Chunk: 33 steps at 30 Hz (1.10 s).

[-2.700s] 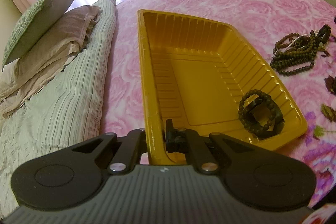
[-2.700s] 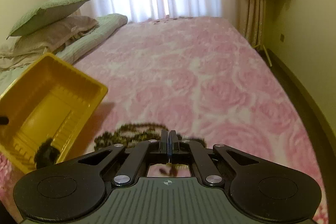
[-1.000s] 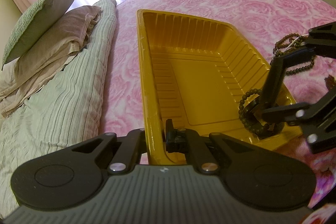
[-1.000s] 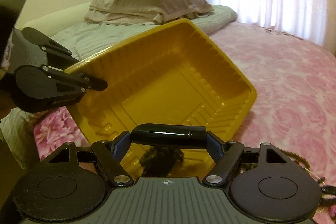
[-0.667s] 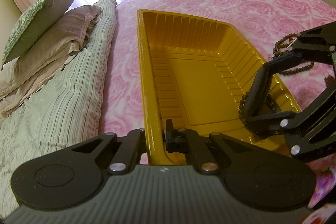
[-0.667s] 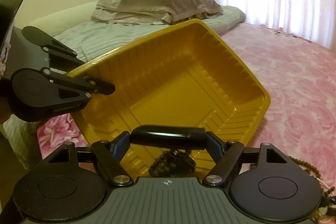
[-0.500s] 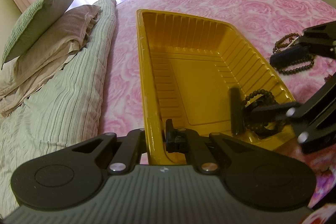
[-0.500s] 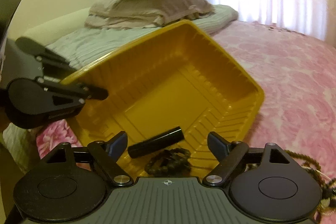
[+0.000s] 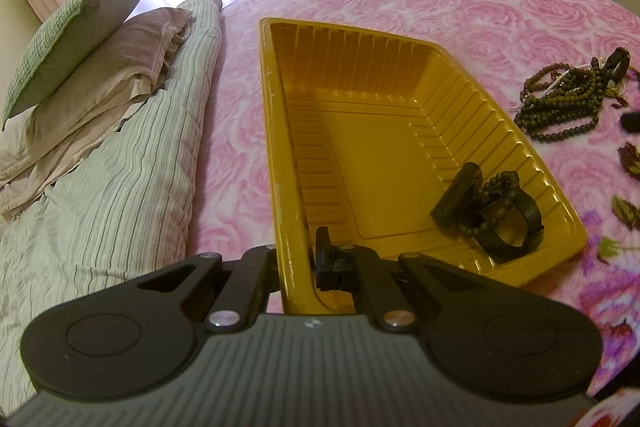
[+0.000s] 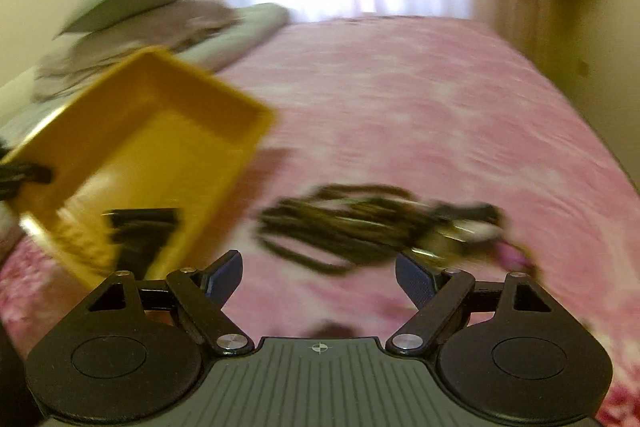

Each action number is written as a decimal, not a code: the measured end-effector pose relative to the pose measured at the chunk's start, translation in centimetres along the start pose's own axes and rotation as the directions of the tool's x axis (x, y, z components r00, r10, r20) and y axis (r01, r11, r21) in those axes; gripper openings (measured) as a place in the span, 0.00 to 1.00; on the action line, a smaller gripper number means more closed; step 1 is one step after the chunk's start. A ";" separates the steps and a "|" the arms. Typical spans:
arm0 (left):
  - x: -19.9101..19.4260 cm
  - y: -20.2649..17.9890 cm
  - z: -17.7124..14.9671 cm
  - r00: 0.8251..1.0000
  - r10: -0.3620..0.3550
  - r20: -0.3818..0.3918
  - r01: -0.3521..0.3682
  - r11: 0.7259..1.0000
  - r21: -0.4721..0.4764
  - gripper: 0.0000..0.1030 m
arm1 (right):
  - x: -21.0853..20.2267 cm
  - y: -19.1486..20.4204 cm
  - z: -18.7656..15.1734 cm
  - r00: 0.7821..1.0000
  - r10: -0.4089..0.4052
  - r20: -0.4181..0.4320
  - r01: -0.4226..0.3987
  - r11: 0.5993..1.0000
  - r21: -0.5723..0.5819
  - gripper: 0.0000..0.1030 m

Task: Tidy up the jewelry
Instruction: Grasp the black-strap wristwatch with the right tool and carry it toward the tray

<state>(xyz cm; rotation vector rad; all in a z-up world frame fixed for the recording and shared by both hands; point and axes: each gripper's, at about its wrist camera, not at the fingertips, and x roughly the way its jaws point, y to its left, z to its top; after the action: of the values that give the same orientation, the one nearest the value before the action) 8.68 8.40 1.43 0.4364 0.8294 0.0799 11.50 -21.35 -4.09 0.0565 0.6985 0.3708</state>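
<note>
The left hand-held gripper [image 9: 296,267] is clamped on the yellow tray [image 9: 276,131] rim; black bangles and a bead bracelet [image 9: 492,215] lie inside. The right hand-held gripper [image 10: 318,279] is spread, empty, facing the bead necklace pile [image 10: 360,223] left on the bed [image 10: 440,99].

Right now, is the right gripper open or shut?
Open. The right gripper has its blue-padded fingers spread wide with nothing between them, above the pink bedspread near the bead pile.

Both wrist views, close, share tray [image 9: 448,67] and beads [image 10: 340,223].
</note>
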 end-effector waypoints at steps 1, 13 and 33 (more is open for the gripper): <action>0.0 0.0 0.0 1.000 0.001 -0.001 -0.001 1.000 -0.001 0.04 | -0.2 -0.9 0.0 1.000 -0.025 0.003 0.025 1.000 0.019 0.81; 0.0 -0.2 0.1 1.000 0.010 -0.007 -0.010 1.000 0.001 0.04 | 1.1 -6.9 2.1 0.995 -0.092 0.039 0.087 0.988 0.126 0.81; 0.4 -0.3 0.1 1.000 0.019 -0.020 -0.019 1.000 0.007 0.04 | 2.6 -6.3 2.2 0.996 -0.075 0.043 0.070 0.991 0.113 0.46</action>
<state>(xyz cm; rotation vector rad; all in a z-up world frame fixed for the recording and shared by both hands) 8.94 8.20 1.10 0.4504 0.8459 0.0992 16.69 -26.14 -5.07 0.1451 0.6720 0.2598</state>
